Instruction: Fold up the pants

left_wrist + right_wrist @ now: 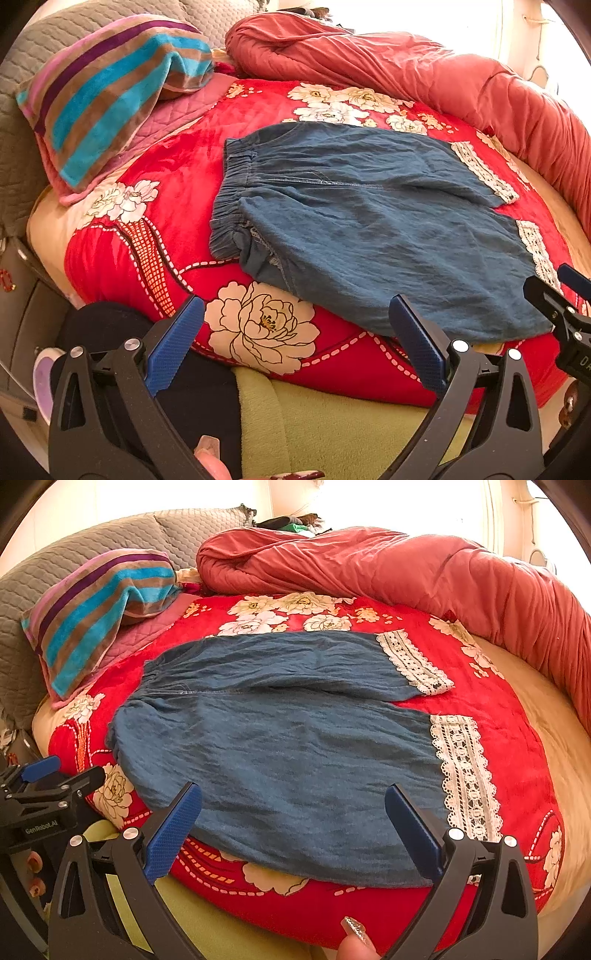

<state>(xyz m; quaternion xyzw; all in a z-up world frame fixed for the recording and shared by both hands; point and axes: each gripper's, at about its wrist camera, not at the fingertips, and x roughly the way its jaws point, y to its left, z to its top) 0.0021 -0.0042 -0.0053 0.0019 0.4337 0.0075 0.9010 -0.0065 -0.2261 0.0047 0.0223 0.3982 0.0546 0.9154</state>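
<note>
Pants (288, 746) are lying flat and unfolded on the red floral blanket (491, 709), blue fabric, elastic waistband pointing toward the striped pillow (99, 605), both legs ending in white lace cuffs (465, 775) toward the right side. Legs are lying side by side, slightly splayed at the hems. Left gripper (295, 339) is hovering at the near edge of the bed, fingers spread wide, holding nothing; its right finger is sitting over the near edge of the pants, contact not clear, left finger is over bare blanket by a white flower print. Right gripper (293, 825) is also hanging with fingers spread wide and empty, both blue pads (170, 834) framing the near leg's lower edge. Each gripper is showing at the edge of the other's view. Rolled coral quilt (424, 572) is running along the far side, grey headboard (66, 554) behind the pillow. A fingertip with a glittery nail (356, 930) is showing at the bottom of the right view.
</note>
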